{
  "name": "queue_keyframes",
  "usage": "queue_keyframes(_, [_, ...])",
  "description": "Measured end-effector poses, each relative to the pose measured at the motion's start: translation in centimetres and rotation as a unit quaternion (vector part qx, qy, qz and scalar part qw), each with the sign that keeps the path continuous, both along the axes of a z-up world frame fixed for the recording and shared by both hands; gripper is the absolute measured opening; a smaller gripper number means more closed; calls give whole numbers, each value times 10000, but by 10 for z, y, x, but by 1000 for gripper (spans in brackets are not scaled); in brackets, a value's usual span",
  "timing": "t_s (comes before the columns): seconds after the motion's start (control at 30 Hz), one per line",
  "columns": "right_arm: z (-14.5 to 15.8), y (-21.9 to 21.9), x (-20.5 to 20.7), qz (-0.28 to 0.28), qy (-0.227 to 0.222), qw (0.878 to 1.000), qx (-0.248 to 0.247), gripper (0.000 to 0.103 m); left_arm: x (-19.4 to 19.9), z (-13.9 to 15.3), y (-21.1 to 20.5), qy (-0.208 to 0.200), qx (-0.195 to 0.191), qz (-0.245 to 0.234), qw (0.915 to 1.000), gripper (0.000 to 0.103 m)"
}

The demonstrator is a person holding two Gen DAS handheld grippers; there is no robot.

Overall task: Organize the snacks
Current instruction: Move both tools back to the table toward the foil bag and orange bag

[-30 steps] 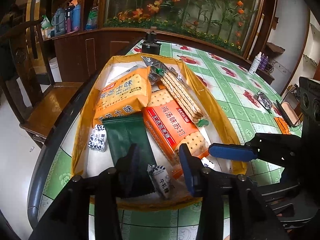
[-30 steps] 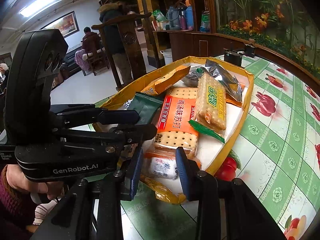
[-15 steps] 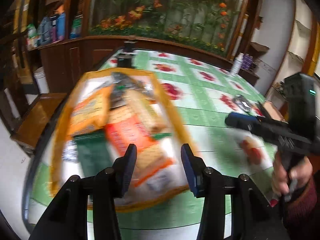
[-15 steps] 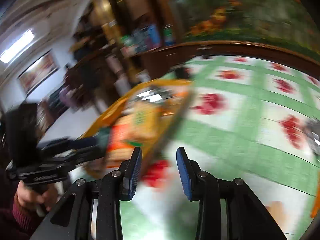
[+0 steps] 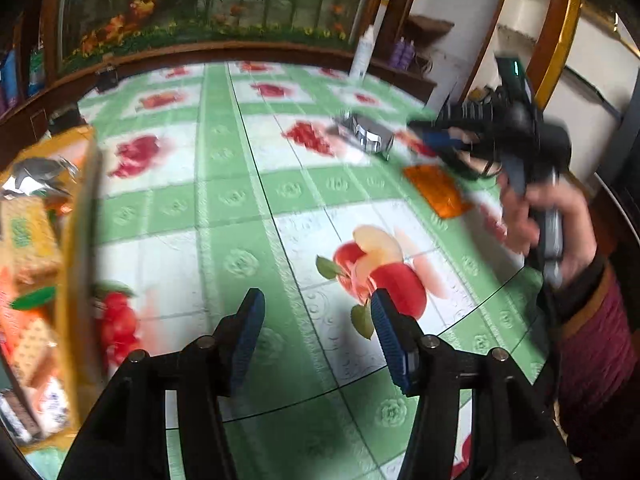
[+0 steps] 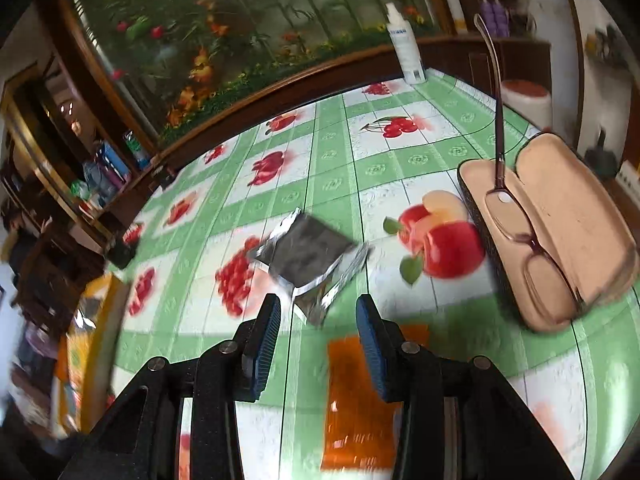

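My left gripper (image 5: 318, 332) hovers over the green fruit-print tablecloth (image 5: 256, 208), its jaws opening with nothing between them. The yellow tray (image 5: 82, 216) of cracker packs sits at the left edge of the left wrist view. My right gripper (image 6: 318, 332) is open and empty, low over the cloth. A silver foil packet (image 6: 308, 256) lies just beyond its tips. An orange packet (image 6: 360, 400) lies flat under its right finger. In the left wrist view the right gripper (image 5: 440, 140) is blurred above the orange packet (image 5: 438, 192) and the silver packet (image 5: 366, 134).
An open tan glasses case (image 6: 560, 240) with spectacles lies at the right. A white spray bottle (image 6: 406, 48) stands at the table's far edge. The tray (image 6: 100, 320) is far left in the right wrist view. A hand and maroon sleeve (image 5: 592, 340) hold the right gripper.
Both grippers have swung right, away from the tray and out over the tablecloth. The left jaws have widened. The right gripper now looks at the silver and orange packets.
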State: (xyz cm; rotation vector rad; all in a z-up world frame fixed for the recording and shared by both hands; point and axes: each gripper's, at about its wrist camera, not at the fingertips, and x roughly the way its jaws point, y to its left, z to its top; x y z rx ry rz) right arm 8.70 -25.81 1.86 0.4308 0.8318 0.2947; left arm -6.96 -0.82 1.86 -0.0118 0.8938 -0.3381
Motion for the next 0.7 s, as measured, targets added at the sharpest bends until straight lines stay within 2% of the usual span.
queue_keyframes(0.03, [1, -1, 13, 23, 22, 10000, -20, 44, 3, -4, -3, 114, 37, 8, 9999, 54])
queue_keyframes(0.1, [-3, -1, 33, 23, 153, 9998, -97, 49, 1, -3, -1, 65, 21, 78, 9999, 55])
queue_keyframes(0.17, [-7, -1, 53, 1, 216, 9998, 23, 49, -1, -4, 4, 62, -61, 161, 9998, 64])
queue_keyframes(0.33, [-24, 22, 78, 221, 380, 9990, 62, 49, 1, -6, 12, 148, -203, 277, 9993, 64])
queue_keyframes(0.47, [-26, 58, 63, 880, 397, 9953, -66, 50, 0, -5, 9, 110, -137, 242, 9996, 64])
queue_keyframes(0.57, [-26, 93, 41, 1592, 501, 9860, 55, 50, 2, -5, 10, 150, -140, 325, 9993, 65])
queue_keyframes(0.6, [-24, 109, 29, 1952, 538, 9793, 77, 50, 3, -5, 12, 163, -165, 355, 9991, 65])
queue_keyframes(0.7, [-19, 114, 10, 2063, 600, 9755, 468, 50, 5, -5, 15, 194, -210, 444, 9986, 67])
